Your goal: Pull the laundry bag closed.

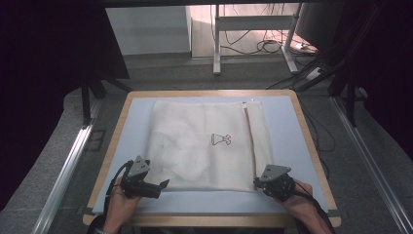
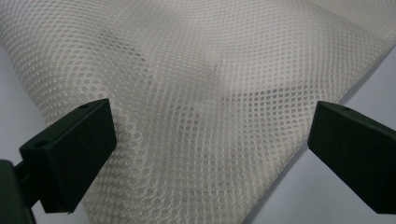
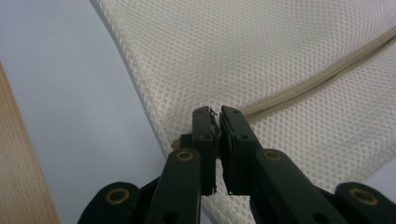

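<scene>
Now right hand-held gripper (image 3: pixel 218 122) pinches mesh bag (image 1: pixel 204 144) near corner; table (image 1: pixel 282 146) margins bare.

From the left gripper (image 2: pixel 210 154) the two black jaws stand wide apart, one at the lower left, one at the right edge; between them lies a white mesh bag (image 2: pixel 205 88), its fine honeycomb weave running from the top of the frame down to the bottom; neither jaw presses on it, though the left one sits over its cloth; faint darker patches show through the netting near the middle; the bag's edge slants down at the right, with the pale blue-grey table (image 2: pixel 327 200) bare beyond it; a strip of the same surface shows at far left.
</scene>
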Motion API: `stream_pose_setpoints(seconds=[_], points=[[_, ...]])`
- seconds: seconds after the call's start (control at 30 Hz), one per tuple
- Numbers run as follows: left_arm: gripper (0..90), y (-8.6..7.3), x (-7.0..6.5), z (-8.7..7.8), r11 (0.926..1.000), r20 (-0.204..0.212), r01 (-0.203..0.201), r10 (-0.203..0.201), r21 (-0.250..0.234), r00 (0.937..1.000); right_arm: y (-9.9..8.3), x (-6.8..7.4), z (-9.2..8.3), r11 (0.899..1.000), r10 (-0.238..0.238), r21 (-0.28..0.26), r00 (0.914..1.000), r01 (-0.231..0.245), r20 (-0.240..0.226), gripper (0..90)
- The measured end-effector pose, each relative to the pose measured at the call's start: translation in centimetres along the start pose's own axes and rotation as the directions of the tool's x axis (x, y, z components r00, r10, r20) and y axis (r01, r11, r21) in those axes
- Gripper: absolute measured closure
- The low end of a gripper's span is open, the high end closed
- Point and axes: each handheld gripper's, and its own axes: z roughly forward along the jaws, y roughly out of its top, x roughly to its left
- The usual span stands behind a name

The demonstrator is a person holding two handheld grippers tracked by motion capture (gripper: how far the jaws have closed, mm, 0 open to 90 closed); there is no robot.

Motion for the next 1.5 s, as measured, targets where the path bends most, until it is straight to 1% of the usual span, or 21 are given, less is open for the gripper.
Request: stream_pose_setpoints(seconds=[0.13,0.27,0.47,0.5,0.57,0.6,0.67,0.73,0.77,0.8,0.83,0.93,1.0,1.07,1.1,1.13,1.17,1.33,1.37,1.4,1.5], points=[[0.9,0.1,-0.2,0.1,1.0000,-0.005,-0.002,0.002,0.002,1.0000,0.1,0.0,0.2,1.000,-0.011,0.010,0.9999,0.011,-0.004,85.4],[0.9,0.3,-0.2,0.1,1.0000,0.001,0.006,-0.006,-0.004,1.0000,0.1,-0.1,0.1,1.000,0.003,0.006,1.0000,-0.003,-0.009,85.5],[0.5,0.9,-0.7,0.5,1.0000,0.001,-0.001,0.001,-0.004,1.0000,-0.1,-0.5,-0.1,0.998,0.052,-0.020,0.9982,-0.052,-0.030,85.4],[0.4,1.3,-1.0,0.7,0.9999,0.010,-0.004,0.004,-0.011,0.9999,-0.1,-0.6,-0.2,0.998,0.055,-0.024,0.9980,-0.056,-0.031,85.4],[1.5,1.7,-1.1,0.9,0.9996,0.063,0.010,-0.008,-0.027,0.9980,-0.1,-0.7,-0.2,0.997,0.070,-0.027,0.9969,-0.071,-0.038,85.4],[1.7,1.7,-1.1,0.9,0.9996,0.063,0.010,-0.008,-0.027,0.9980,-0.1,-0.7,-0.2,0.997,0.070,-0.027,0.9969,-0.071,-0.038,85.4],[2.1,2.2,-1.5,1.2,0.9994,0.090,0.012,-0.009,-0.032,0.9959,-0.1,-0.7,-0.2,0.997,0.069,-0.023,0.9969,-0.070,-0.039,85.4],[3.3,2.6,-2.0,1.6,0.9997,0.097,-0.009,0.011,-0.022,0.9952,-0.1,-0.7,-0.1,0.998,0.064,-0.019,0.9973,-0.064,-0.035,85.4],[5.7,2.9,-2.5,2.0,0.9994,0.091,-0.032,0.033,-0.016,0.9953,-0.1,-0.7,-0.1,0.998,0.060,-0.019,0.9976,-0.061,-0.034,85.3],[6.9,2.9,-2.5,2.0,0.9994,0.091,-0.032,0.033,-0.016,0.9953,-0.1,-0.7,-0.1,0.998,0.060,-0.019,0.9976,-0.061,-0.034,85.3],[8.4,3.2,-2.8,2.3,0.9992,0.109,-0.036,0.038,-0.019,0.9933,-0.1,-0.7,-0.1,0.998,0.057,-0.019,0.9979,-0.057,-0.032,85.0],[14.5,3.5,-3.0,2.5,0.9987,0.127,-0.043,0.046,-0.028,0.9909,-0.1,-0.6,-0.1,0.998,0.056,-0.018,0.9981,-0.056,-0.026,84.6],[18.0,3.9,-3.3,2.7,0.9980,0.155,-0.049,0.055,-0.041,0.9863,-0.2,-0.6,-0.1,0.998,0.057,-0.017,0.9981,-0.058,-0.024,84.3],[21.7,3.9,-3.4,2.8,0.9978,0.161,-0.049,0.056,-0.045,0.9854,-0.2,-0.6,-0.1,0.998,0.058,-0.016,0.9981,-0.058,-0.024,84.3],[23.7,4.2,-3.5,2.9,0.9973,0.177,-0.053,0.061,-0.051,0.9823,-0.2,-0.6,-0.1,0.998,0.057,-0.015,0.9981,-0.057,-0.023,84.3],[25.6,4.2,-3.5,2.9,0.9973,0.177,-0.053,0.061,-0.051,0.9823,-0.2,-0.6,-0.1,0.998,0.057,-0.015,0.9981,-0.057,-0.023,84.3],[28.4,4.5,-3.8,3.1,0.9965,0.192,-0.060,0.070,-0.058,0.9789,-0.2,-0.6,-0.1,0.998,0.058,-0.015,0.9980,-0.059,-0.022,84.0],[36.9,5.0,-4.2,3.6,0.9954,0.204,-0.079,0.089,-0.054,0.9749,-0.2,-0.7,-0.1,0.997,0.076,-0.019,0.9969,-0.077,-0.021,83.5],[37.9,5.4,-4.5,3.9,0.9944,0.213,-0.091,0.100,-0.054,0.9718,-0.2,-0.7,-0.1,0.997,0.078,-0.019,0.9967,-0.078,-0.022,83.7],[39.2,5.4,-4.5,3.9,0.9944,0.213,-0.091,0.100,-0.054,0.9718,-0.2,-0.7,-0.1,0.997,0.078,-0.019,0.9967,-0.078,-0.022,83.7],[42.4,6.0,-5.4,4.6,0.9925,0.230,-0.105,0.117,-0.062,0.9661,-0.2,-0.7,-0.1,0.996,0.084,-0.020,0.9960,-0.085,-0.030,84.7]])
